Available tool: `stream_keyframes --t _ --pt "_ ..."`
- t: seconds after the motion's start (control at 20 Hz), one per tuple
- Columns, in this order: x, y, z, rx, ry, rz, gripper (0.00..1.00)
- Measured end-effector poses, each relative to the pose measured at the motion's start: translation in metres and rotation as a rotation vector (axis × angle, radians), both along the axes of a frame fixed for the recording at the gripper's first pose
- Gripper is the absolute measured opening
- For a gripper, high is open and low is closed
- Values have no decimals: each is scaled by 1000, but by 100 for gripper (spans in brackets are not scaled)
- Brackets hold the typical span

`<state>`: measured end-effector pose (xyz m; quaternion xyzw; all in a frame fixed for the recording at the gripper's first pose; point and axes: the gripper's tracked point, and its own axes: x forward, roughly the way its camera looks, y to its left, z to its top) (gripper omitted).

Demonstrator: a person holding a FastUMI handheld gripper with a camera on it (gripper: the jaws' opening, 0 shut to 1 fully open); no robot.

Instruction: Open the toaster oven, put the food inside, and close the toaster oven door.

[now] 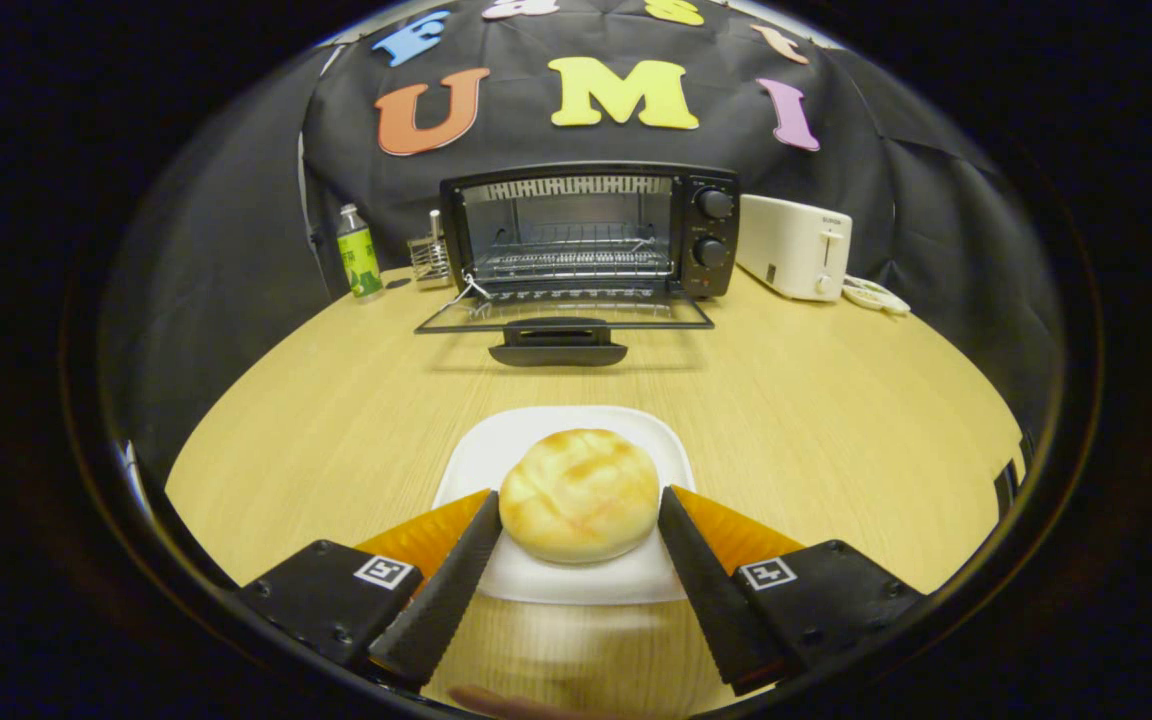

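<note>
A round golden bun (579, 495) lies on a white square plate (536, 440) on the wooden table, near me. My gripper (578, 497) is open, and its two fingertips flank the bun closely on either side; the bun looks unsqueezed. Beyond it, at the back of the table, stands the black toaster oven (591, 230). Its glass door (564, 313) is folded down flat toward me, with the door's handle (558, 350) at the front edge. A wire rack (576, 255) shows inside the open cavity.
A white toaster (794, 247) stands right of the oven, with a coiled cord (874, 296) beside it. Left of the oven are a green-labelled bottle (359, 253) and a small wire holder (429, 258). Bare table (336, 420) lies between plate and oven door.
</note>
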<state>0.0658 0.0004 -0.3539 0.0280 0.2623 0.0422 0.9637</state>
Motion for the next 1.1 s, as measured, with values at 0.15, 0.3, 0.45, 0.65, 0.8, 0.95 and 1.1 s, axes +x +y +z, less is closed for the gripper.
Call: stream_keyframes --t 0.15,0.3,0.45,0.65,0.8,0.95,1.1 --pt "3 1 -1 11 -10 6 100" --pt "2 0 2 41 -18 6 99" --pt "0 2 10 72 -33 9 97" --pt "2 5 33 124 -89 18 96" --pt "8 11 55 172 -142 20 95" --pt "21 18 82 242 -212 17 95" --pt "42 24 107 377 -256 -2 95"
